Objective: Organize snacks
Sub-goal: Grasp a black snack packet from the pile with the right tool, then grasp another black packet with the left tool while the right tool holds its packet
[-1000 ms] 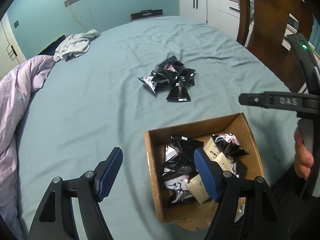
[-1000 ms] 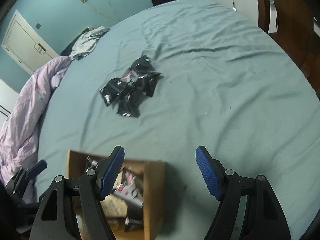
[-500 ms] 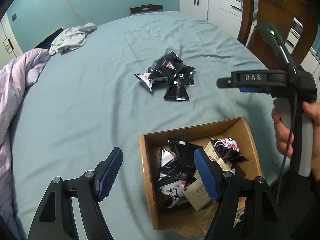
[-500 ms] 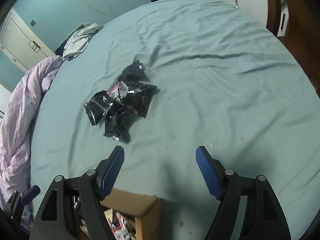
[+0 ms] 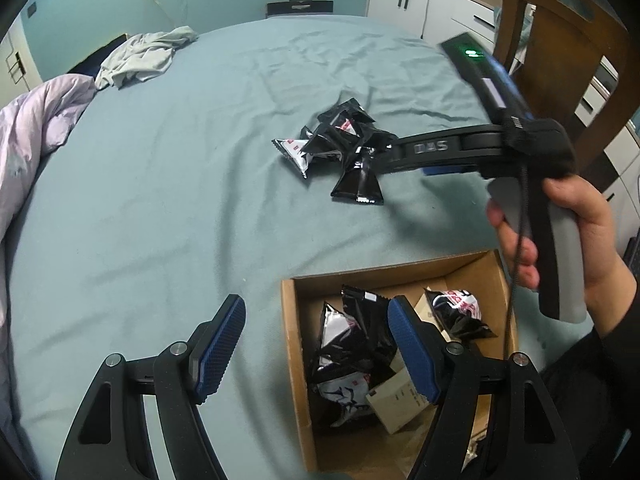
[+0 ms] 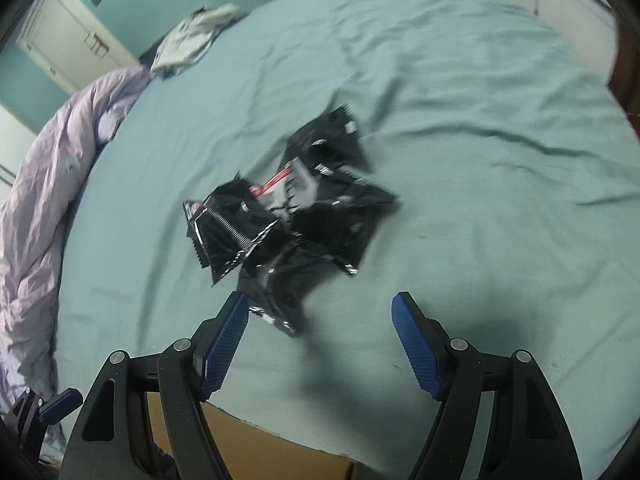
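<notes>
right gripper [image 6: 320, 344]: spread, nothing between the pads, above the near edge of the packet pile [image 6: 288, 220] | left gripper [image 5: 316, 348]: spread, idle over the box [image 5: 292, 340] left wall | step: pick 1 packet | advice: single out the nearest packet [image 6: 276, 292], straddle only it, pinch across the flat body | box: near, partly filled

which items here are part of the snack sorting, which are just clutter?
Part of the job:
- pile of black snack packets on the bed
- cardboard box, already holding packets
- right gripper, open, nearest the pile
- left gripper, open, over the box edge

Just lying about:
- lilac duvet
- crumpled grey garment
- wooden chair
</notes>
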A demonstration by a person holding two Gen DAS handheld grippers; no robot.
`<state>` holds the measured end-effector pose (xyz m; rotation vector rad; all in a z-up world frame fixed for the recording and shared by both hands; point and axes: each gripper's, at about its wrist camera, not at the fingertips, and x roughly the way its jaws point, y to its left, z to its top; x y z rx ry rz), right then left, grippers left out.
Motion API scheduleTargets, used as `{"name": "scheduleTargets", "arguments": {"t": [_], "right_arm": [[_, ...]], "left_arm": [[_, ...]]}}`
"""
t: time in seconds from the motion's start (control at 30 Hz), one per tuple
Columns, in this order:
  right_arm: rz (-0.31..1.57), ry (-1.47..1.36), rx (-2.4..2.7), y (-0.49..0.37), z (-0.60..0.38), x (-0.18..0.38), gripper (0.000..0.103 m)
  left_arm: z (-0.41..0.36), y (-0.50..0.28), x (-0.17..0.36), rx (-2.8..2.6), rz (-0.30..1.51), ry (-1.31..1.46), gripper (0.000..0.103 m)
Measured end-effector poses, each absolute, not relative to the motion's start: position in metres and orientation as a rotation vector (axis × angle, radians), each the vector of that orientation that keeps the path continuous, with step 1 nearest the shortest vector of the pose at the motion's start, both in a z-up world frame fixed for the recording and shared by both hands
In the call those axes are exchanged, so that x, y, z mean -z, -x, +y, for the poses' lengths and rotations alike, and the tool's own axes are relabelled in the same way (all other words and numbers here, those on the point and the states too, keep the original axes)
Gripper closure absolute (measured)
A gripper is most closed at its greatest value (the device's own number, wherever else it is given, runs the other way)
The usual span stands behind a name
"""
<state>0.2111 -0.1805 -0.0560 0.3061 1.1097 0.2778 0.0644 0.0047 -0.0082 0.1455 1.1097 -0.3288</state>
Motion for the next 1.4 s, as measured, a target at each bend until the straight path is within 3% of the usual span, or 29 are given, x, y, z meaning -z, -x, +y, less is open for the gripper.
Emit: {"name": "scheduleTargets", "arguments": {"t": [0.5,0.53,0.57,1.0,1.23,1.3,1.4], "right_arm": [[1.301,-0.233,-0.298,-0.276,-0.145,0.077,0.031],[1.298,-0.226,-0.291,-0.277,-0.143,0.076,0.043],[1.293,-0.224,-0.307,-0.276,-0.14,0.074,0.063],[1.18,-0.395,-0.276,-0.198,-0.196,0.037,0.065],[1.085,-0.454,-0.185,-0.107,-0.241,0.015,0.065],[1.073,-0.47,-0.166,-0.089,-0.247,0.014,0.065],[1.032,-0.473,-0.134,-0.07,-0.249,0.007,0.065]], "left_arm": [[0.004,-0.066,0.009,0.328,1.104,-0.142,0.028],[0.003,-0.066,0.009,0.325,1.101,-0.144,0.028],[0.003,-0.067,0.009,0.322,1.099,-0.145,0.028],[-0.003,-0.068,0.01,0.28,1.039,-0.278,0.027],[-0.018,-0.084,-0.01,0.357,1.014,-0.274,0.014],[-0.027,-0.097,-0.01,0.375,1.033,-0.265,0.003],[-0.042,-0.118,-0.004,0.361,1.051,-0.279,0.002]]}}
